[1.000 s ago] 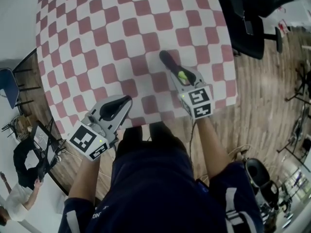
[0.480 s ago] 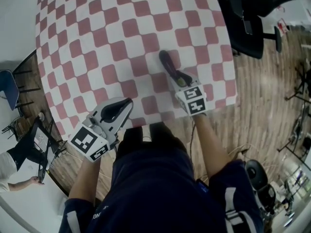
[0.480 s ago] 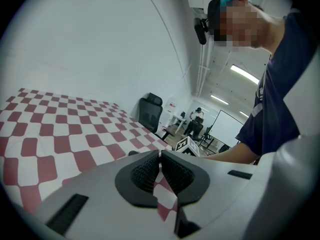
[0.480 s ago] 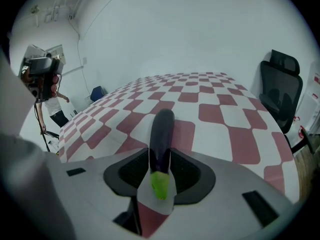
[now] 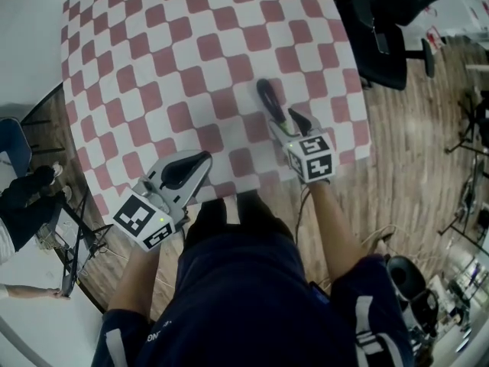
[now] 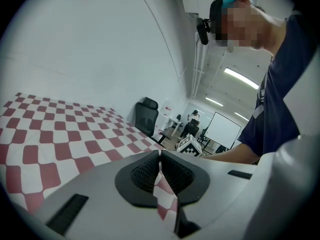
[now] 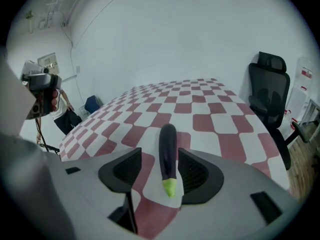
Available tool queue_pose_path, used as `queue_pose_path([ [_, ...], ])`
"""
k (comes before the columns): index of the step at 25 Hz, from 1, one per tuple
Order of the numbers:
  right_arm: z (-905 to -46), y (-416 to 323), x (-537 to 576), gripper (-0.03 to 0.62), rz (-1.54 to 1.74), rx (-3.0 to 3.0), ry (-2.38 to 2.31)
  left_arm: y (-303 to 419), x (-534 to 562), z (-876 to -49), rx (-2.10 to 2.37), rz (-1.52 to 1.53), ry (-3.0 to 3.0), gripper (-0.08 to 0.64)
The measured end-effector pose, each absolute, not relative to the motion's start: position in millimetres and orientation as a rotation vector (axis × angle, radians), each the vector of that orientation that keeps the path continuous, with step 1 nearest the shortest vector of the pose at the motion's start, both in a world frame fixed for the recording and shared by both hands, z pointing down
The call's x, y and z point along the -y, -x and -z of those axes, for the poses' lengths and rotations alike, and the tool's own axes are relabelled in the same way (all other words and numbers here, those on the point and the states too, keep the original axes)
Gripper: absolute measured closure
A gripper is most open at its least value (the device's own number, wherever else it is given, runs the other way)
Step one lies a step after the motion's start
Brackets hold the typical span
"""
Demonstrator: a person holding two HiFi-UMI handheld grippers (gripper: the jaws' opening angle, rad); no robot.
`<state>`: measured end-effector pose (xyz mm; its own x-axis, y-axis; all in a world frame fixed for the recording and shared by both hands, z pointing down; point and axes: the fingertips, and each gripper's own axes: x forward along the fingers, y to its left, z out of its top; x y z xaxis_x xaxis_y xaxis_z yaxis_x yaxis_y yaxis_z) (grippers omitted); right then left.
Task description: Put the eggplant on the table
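Note:
The eggplant point(image 5: 271, 102), dark purple with a green stem end, lies flat on the red-and-white checked table point(image 5: 153, 52) near its front right corner. My right gripper point(image 5: 289, 122) straddles its stem end. The jaws are opening and both pads stand clear of it. The right gripper view shows the eggplant point(image 7: 168, 151) resting on the cloth in the gap of that gripper point(image 7: 161, 166), stem toward the camera. My left gripper point(image 5: 200, 159) hovers over the table's front edge, shut on nothing; in its own view the left gripper point(image 6: 160, 156) has its pads together.
A black office chair point(image 5: 390, 29) stands right of the table on the wooden floor, and the chair point(image 7: 268, 91) also shows beyond the table's right edge. A person point(image 5: 23, 205) and a black stand point(image 5: 76, 235) are at the left. The table's front edge runs just below both grippers.
My right gripper's jaws have spread apart and let go of the eggplant, which now rests on the cloth. The left gripper has kept still.

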<state>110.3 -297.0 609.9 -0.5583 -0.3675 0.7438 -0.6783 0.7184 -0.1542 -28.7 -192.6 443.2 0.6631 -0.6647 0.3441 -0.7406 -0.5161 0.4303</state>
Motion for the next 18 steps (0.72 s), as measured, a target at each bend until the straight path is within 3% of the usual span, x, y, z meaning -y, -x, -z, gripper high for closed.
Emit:
queue_pose_path([
  [7,-501,-93,288,0.356,-0.588,2.405,-0.864,35,185,-408,1.070,-0.144,-2.425,0.523],
  [14,-403,-80,255,0.519,-0.630,2.622,-0.876,39,170,-379,1.046,-0.106,-2.507,0.523],
  [18,-375,-75,233,0.559,-0.620,2.683,-0.873,41,161,-370,1.033,-0.095,-2.534,0.523],
])
